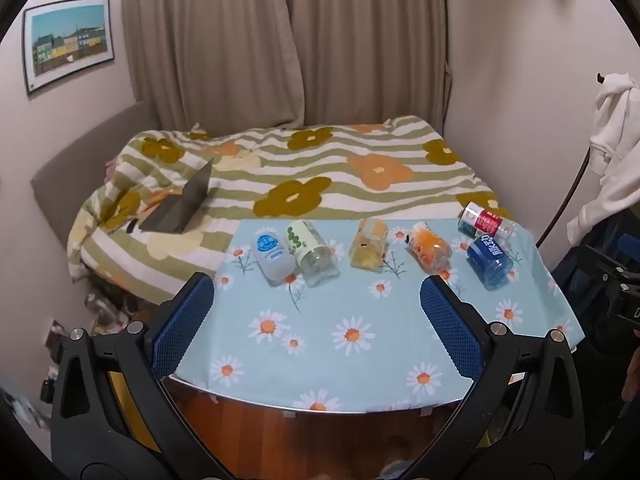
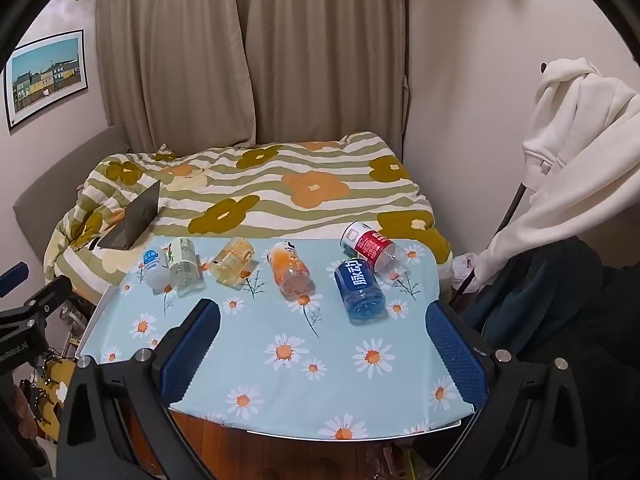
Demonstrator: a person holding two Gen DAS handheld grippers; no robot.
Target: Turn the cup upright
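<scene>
Counter (image 2: 420, 396) draped in a pale blue daisy-print cloth (image 2: 320, 392), six cut-bottle cups on their sides along its far edge: white (image 2: 154, 270), green-print (image 2: 184, 264), yellow (image 2: 234, 266), orange (image 2: 290, 272), blue (image 2: 360, 286), red-labelled (image 2: 370, 246), the blue and red ones touching.

"脉动" on blue bottle (image 2: 359, 286).

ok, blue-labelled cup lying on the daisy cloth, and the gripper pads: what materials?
Blue-labelled clear cup: looks like thin glossy transparent plastic, since the cloth shows through its tinted end. Blue gripper pads: probably matte rubber or soft polymer, given the fine dimpled grid texture. Daisy tablecloth: soft printed fabric, likely.
</scene>
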